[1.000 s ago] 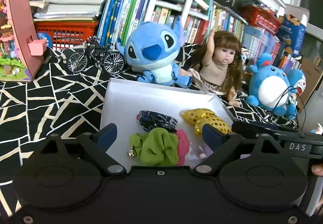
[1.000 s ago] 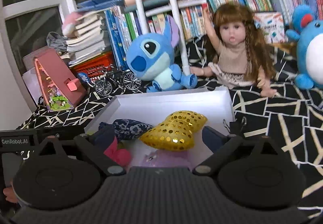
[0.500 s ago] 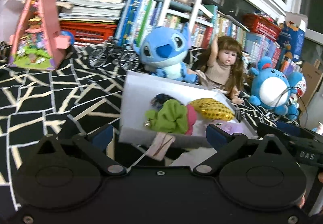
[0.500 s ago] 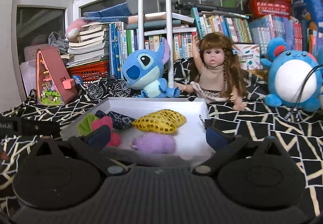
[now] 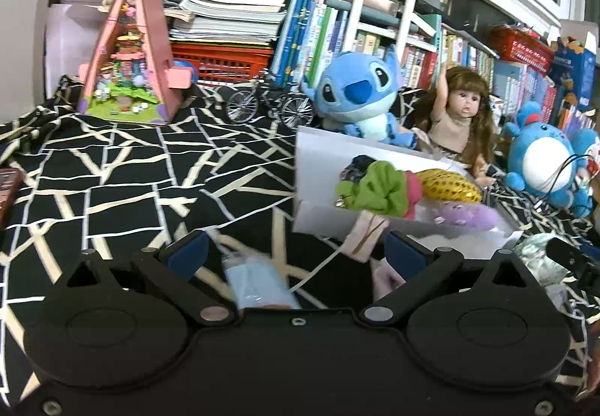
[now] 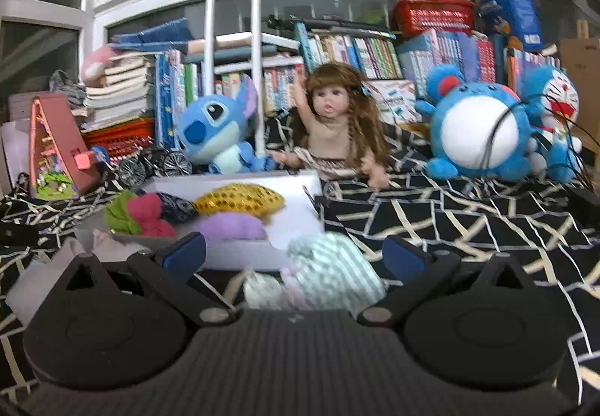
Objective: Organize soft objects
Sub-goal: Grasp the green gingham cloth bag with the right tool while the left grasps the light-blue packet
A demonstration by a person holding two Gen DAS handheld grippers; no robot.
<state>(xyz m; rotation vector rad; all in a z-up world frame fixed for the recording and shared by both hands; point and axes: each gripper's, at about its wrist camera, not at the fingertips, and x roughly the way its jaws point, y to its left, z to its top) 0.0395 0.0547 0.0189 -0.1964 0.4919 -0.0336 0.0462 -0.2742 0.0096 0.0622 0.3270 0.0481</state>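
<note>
Box (image 5: 318, 168), white, open-topped, on black patterned cloth (image 5: 150, 172). Contents: green scrunchie (image 5: 375, 187) at the left end touching a pink one (image 6: 148, 211), dark patterned scrunchie (image 6: 176, 208) behind them, gold sequined pouch (image 6: 240, 200), purple plush piece (image 6: 230, 226) against the near wall. Left gripper (image 5: 296, 253): fingers wide apart, nothing clamped, pale blue item (image 5: 258, 283) on cloth between them. Right gripper (image 6: 294, 253): fingers apart, striped mint soft item (image 6: 333, 277) between them outside the box, untouched.

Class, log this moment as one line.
left gripper: open, over light-blue cloth | right gripper: open, over striped mint cloth | white box: part-filled
</note>
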